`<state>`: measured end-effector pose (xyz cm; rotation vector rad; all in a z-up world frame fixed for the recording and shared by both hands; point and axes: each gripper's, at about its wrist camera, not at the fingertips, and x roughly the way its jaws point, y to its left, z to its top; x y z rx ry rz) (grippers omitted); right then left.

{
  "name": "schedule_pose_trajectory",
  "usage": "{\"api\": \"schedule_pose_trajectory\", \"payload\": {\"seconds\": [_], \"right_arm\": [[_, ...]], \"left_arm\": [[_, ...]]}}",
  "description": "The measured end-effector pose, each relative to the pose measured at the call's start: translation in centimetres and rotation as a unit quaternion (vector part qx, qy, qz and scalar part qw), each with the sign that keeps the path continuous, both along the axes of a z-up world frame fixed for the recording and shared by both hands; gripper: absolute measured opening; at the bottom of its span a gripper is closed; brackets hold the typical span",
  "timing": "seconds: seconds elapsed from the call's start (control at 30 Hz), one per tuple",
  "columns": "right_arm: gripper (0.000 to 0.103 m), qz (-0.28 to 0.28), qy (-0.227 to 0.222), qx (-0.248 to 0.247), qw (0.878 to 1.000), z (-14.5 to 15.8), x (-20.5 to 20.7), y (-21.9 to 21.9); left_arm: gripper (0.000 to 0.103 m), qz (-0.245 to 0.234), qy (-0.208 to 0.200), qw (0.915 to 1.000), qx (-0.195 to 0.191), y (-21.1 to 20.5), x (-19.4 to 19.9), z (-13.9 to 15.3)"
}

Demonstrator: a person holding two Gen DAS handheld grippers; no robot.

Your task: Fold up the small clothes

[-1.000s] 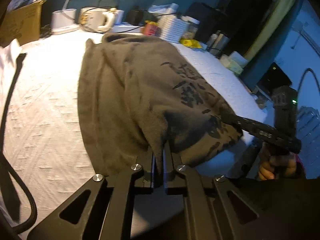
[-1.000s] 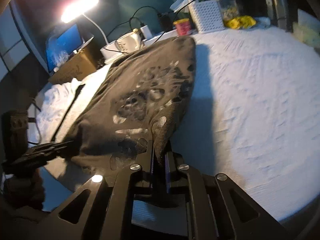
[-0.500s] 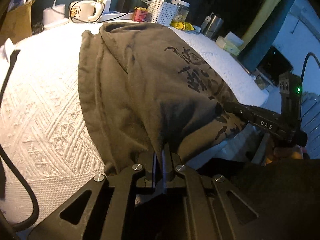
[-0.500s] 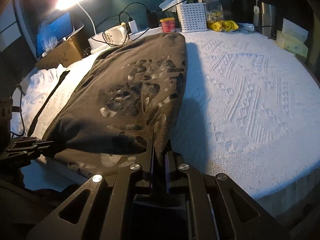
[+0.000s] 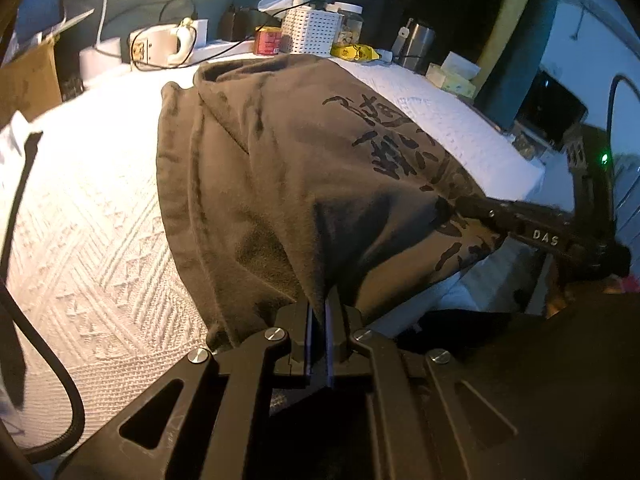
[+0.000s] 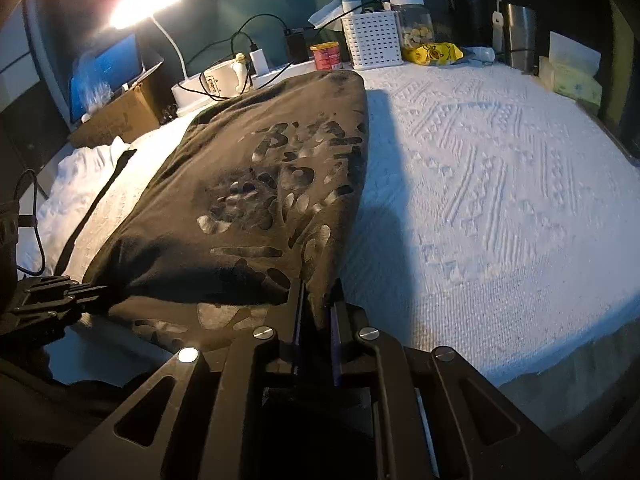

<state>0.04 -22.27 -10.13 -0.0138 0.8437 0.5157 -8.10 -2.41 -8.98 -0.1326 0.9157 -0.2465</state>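
Note:
A dark olive shirt (image 5: 288, 168) with black printed lettering lies stretched over the white textured bedcover (image 5: 88, 216), its near end hanging past the front edge. My left gripper (image 5: 319, 312) is shut on the shirt's near left corner. In the right wrist view the same shirt (image 6: 256, 200) runs away from me, and my right gripper (image 6: 318, 304) is shut on its near right corner. Each gripper also shows in the other's view: the right gripper (image 5: 472, 210) at the shirt's right edge, the left gripper (image 6: 92, 292) at its left edge.
At the back stand a lit desk lamp (image 6: 148, 0), a white basket (image 6: 374, 40), a red tin (image 6: 326, 56), a jar, a yellow packet (image 6: 432, 54), a steel cup (image 6: 518, 36) and cables. A cardboard box (image 6: 120, 118) and white cloth (image 6: 76, 188) sit left. Bare bedcover (image 6: 500, 200) spreads right.
Both grippers drew the shirt's near end toward the front edge and slightly down, stretching it flatter. The grips are unchanged.

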Motion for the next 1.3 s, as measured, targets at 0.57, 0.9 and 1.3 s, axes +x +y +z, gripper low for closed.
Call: {"api": "schedule_pose_trajectory", "payload": {"seconds": [0.57,0.9,1.3], "right_arm": [[0.012,0.02,0.02,0.006,1.0,0.3,0.4,-0.3],[0.02,0.011,0.037,-0.001,0.999,1.4,0.9,-0.5],[0.05,-0.011,0.043,0.003,0.999,2.8,4.3,-1.4]], "left_arm": [[0.034,0.034,-0.013,0.9985,0.04,1.6,0.6,2.5],[0.034,0.077,-0.009,0.9967,0.023,3.3,2.8,3.7],[0.061,0.092,0.005,0.9957,0.009,4.0,6.7,3.9]]}}
